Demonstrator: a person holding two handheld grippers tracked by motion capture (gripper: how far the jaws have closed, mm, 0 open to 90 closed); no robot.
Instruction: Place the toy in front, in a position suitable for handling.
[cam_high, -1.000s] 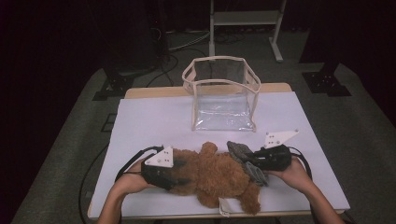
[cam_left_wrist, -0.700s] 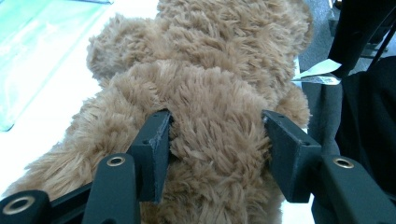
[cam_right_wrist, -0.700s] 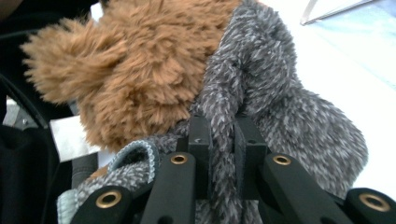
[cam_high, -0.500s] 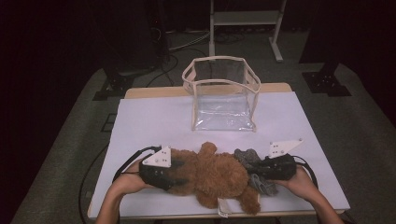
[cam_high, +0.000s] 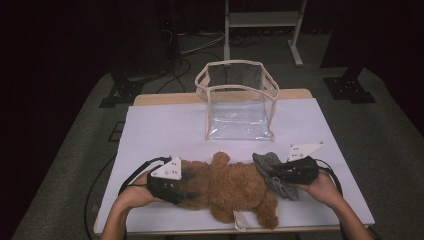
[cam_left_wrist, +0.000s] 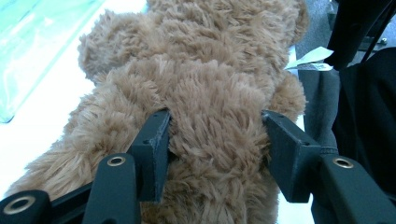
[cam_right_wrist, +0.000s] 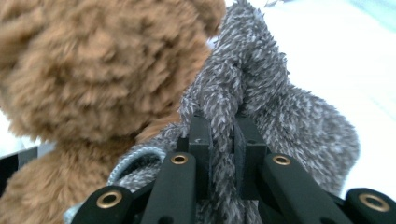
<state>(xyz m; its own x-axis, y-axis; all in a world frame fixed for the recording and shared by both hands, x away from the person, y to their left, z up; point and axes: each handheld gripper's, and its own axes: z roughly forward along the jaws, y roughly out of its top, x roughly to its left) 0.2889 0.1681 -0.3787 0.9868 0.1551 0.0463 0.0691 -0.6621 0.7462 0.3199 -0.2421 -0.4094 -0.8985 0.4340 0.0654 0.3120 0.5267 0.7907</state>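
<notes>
**Both grippers clamped on the plush bear and its grey garment**

From the high view, a brown teddy bear (cam_high: 227, 185) lies flat near the front edge of the white table (cam_high: 160, 130), with a clear plastic bag (cam_high: 239, 102) standing open well behind it. The left gripper (cam_high: 186, 186) meets the bear at its left end, and the right gripper (cam_high: 272, 172) reaches in from the other side, where a grey fuzzy garment (cam_high: 274, 175) sits against the bear. How the jaws stand is hard to read from up there.

The left gripper view settles it for that side: the jaws press into the bear's (cam_left_wrist: 205, 93) fur from both sides, at a middling width, with the plush bulging between them. It also shows a white tag (cam_left_wrist: 310, 58) by the bear's far side and an edge of the bag (cam_left_wrist: 32, 46) at upper left.

The right gripper view shows its jaws drawn narrow, pinching a fold of the grey garment (cam_right_wrist: 261, 93) just beside the bear (cam_right_wrist: 93, 60); whether the garment is on the bear or only lies against it cannot be told.
</notes>
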